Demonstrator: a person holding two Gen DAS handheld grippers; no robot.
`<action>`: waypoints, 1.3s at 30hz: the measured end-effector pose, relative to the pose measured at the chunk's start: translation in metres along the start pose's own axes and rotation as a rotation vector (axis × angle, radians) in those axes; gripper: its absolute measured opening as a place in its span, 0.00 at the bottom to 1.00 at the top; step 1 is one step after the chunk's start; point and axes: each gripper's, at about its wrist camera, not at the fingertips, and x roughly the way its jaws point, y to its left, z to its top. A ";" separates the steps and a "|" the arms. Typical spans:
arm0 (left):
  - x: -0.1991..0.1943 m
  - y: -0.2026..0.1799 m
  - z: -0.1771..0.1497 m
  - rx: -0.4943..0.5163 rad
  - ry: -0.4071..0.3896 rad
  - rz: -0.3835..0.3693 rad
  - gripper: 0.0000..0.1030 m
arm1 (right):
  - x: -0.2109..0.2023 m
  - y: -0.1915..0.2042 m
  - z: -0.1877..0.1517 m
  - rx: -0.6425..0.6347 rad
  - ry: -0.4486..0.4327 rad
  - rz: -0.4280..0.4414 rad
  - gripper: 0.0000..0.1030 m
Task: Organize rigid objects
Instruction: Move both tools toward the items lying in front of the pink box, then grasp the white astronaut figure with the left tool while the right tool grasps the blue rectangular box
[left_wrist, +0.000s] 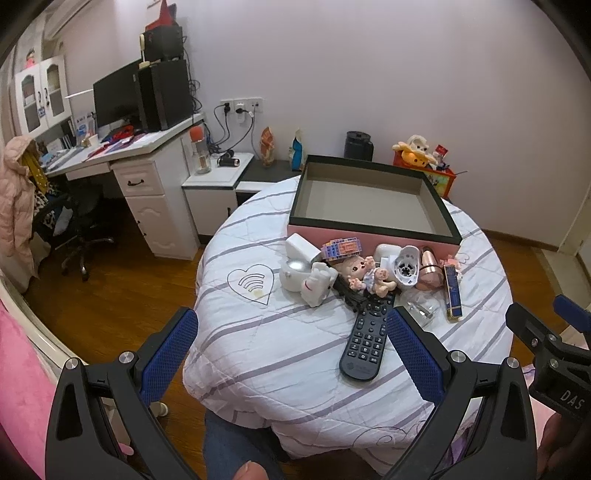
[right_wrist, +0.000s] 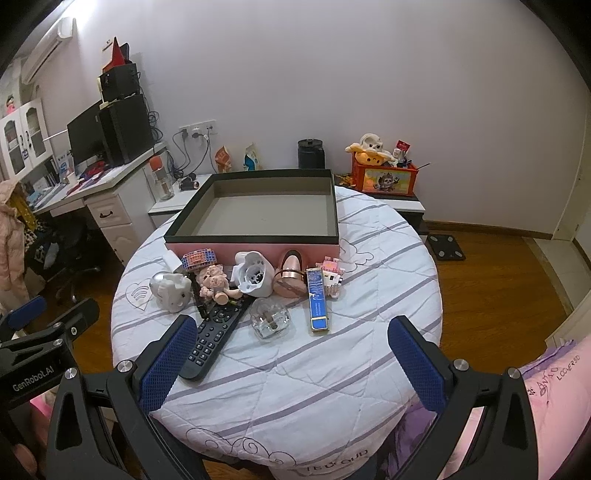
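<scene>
An empty pink box with a dark rim (left_wrist: 373, 229) (right_wrist: 251, 245) stands at the far side of the round table. In front of it lies a cluster: a black remote (left_wrist: 367, 339) (right_wrist: 216, 338), a doll (left_wrist: 364, 275) (right_wrist: 216, 282), a white tooth-shaped figure (left_wrist: 317, 284) (right_wrist: 171, 291), a white fan-like part (left_wrist: 406, 269) (right_wrist: 255, 275), a clear glass piece (right_wrist: 269, 319), a blue and gold slim box (left_wrist: 452, 293) (right_wrist: 317, 299), and a rose-gold item (right_wrist: 290, 277). My left gripper (left_wrist: 291, 350) is open and empty, near the table's front. My right gripper (right_wrist: 293, 358) is open and empty.
The table wears a white quilted cover with purple stripes (right_wrist: 332, 369). A white desk with monitor and computer (left_wrist: 147, 110) stands at the left, an office chair (left_wrist: 74, 229) beside it. A red toy box (right_wrist: 384, 177) sits behind the table. Wooden floor surrounds it.
</scene>
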 end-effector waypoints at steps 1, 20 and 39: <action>0.001 0.001 0.001 -0.003 0.002 0.000 1.00 | 0.001 0.000 0.001 -0.002 0.001 0.001 1.00; 0.069 0.022 -0.006 -0.032 0.104 -0.029 1.00 | 0.053 -0.021 -0.002 0.034 0.099 -0.026 1.00; 0.166 0.010 0.004 0.005 0.179 -0.065 1.00 | 0.135 -0.043 0.001 0.042 0.212 -0.053 1.00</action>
